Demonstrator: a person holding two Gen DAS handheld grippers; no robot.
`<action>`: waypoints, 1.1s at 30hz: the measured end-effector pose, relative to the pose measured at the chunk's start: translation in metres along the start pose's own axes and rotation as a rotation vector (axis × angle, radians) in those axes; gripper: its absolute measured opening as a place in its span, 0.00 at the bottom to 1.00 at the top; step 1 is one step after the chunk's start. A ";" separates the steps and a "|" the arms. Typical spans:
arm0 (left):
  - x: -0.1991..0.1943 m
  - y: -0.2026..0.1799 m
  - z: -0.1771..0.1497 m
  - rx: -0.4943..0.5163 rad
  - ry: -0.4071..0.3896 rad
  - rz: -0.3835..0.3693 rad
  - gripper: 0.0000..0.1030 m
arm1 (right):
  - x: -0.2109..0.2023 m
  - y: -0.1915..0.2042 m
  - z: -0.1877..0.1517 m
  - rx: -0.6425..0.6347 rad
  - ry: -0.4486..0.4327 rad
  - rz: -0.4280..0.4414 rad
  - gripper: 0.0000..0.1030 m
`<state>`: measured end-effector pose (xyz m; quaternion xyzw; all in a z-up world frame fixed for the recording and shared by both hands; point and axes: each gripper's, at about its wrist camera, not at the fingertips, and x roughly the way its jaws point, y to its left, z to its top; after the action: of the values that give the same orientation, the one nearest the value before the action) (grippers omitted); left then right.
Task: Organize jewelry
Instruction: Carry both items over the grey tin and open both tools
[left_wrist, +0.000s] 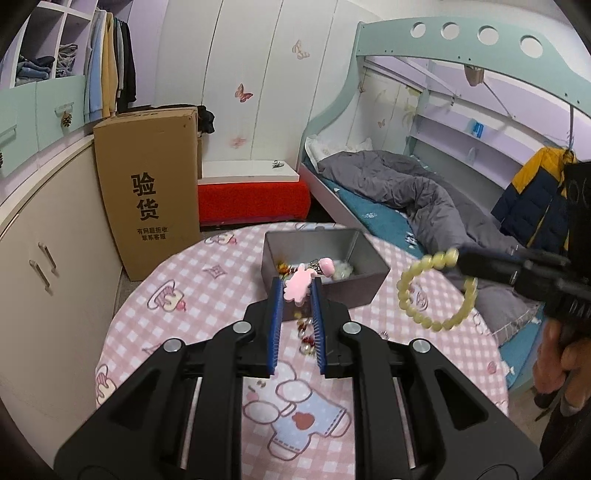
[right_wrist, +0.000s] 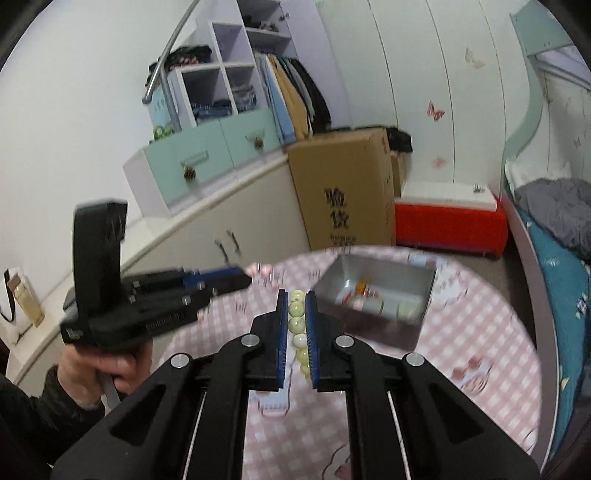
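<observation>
My left gripper (left_wrist: 297, 286) is shut on a pink flower-shaped charm (left_wrist: 298, 286), and a beaded strand (left_wrist: 304, 332) dangles below it over the table. In the right wrist view my right gripper (right_wrist: 296, 299) is shut on a pale yellow-green bead bracelet (right_wrist: 297, 325). From the left wrist view that bracelet (left_wrist: 436, 291) hangs as a loop from the right gripper's tip (left_wrist: 460, 256), above the table to the right of the grey metal box (left_wrist: 365, 273). The box holds several small jewelry pieces (left_wrist: 332, 267). In the right wrist view the left gripper (right_wrist: 251, 277) reaches in from the left.
The round table carries a pink checked cloth (left_wrist: 207, 295) with cartoon prints. A tall cardboard carton (left_wrist: 147, 192) stands behind it beside cream cabinets (left_wrist: 48, 266). A bed with a grey duvet (left_wrist: 417, 192) lies to the right. A hand (left_wrist: 554, 354) grips the right tool.
</observation>
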<state>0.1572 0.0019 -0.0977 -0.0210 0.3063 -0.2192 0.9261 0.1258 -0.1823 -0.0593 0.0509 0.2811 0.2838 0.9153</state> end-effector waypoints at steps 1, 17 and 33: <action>0.001 0.000 0.005 -0.004 0.001 -0.005 0.15 | -0.003 -0.002 0.008 0.002 -0.011 0.000 0.07; 0.075 -0.011 0.094 -0.041 0.112 -0.054 0.15 | 0.048 -0.072 0.085 0.132 0.033 -0.010 0.08; 0.038 0.013 0.078 -0.100 -0.014 0.183 0.92 | 0.030 -0.114 0.043 0.319 -0.040 -0.224 0.93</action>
<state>0.2348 -0.0097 -0.0581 -0.0408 0.3110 -0.1182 0.9421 0.2253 -0.2581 -0.0664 0.1693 0.3080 0.1310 0.9270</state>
